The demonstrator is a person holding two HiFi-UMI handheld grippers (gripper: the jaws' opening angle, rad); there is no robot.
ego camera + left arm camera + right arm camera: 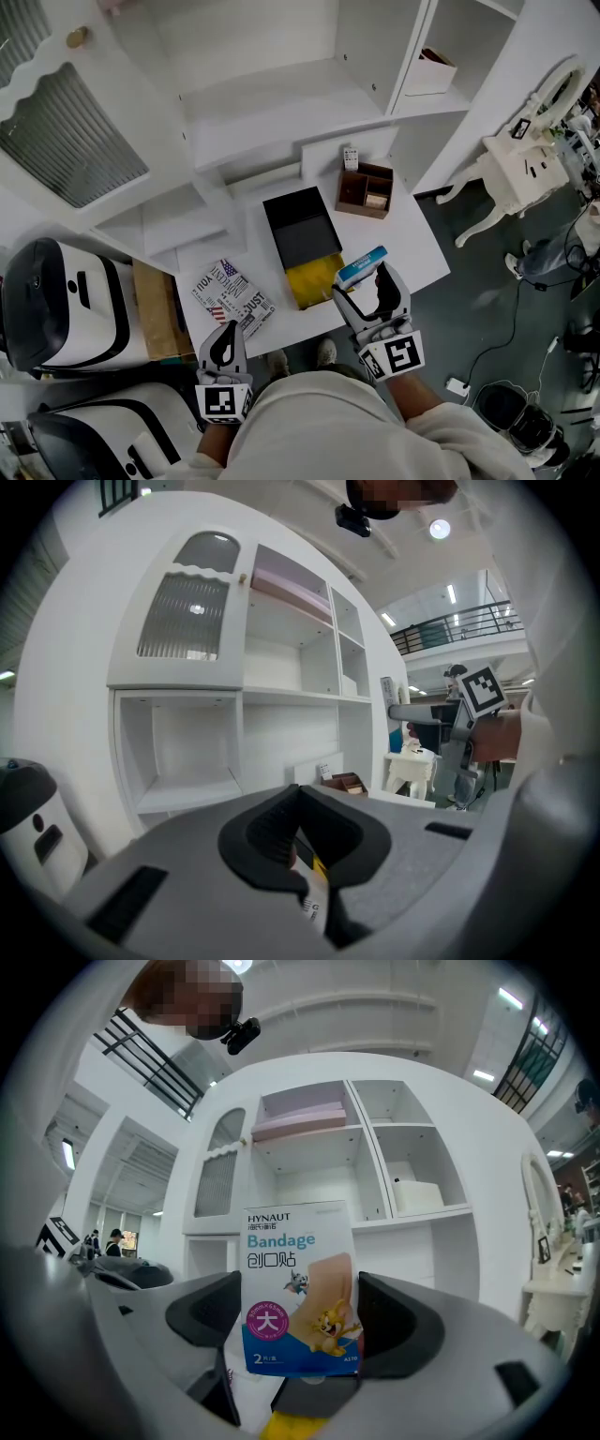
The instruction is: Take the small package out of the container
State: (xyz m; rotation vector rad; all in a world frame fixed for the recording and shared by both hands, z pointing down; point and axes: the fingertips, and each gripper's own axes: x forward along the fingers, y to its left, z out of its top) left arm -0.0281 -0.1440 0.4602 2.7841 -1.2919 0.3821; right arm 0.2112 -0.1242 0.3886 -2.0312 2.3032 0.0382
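On the white table (412,239) lies an open black box (302,228) with yellow lining (314,279) at its near end. My right gripper (366,286) hovers just right of that yellow end, shut on a small blue-and-white bandage package (362,266). In the right gripper view the package (300,1288) stands upright between the pads of the right gripper (300,1321), its printed face toward the camera. My left gripper (225,349) is low at the table's near left edge, shut on nothing. Its closed pads (281,832) fill the left gripper view.
A newspaper-print pouch (232,295) lies left of the box. A brown wooden organizer (366,190) stands behind it. A white shelf cabinet (272,84) rises beyond the table. A white ornate stand (516,169) is on the right, and cardboard (155,309) and black-and-white machines (56,300) on the left.
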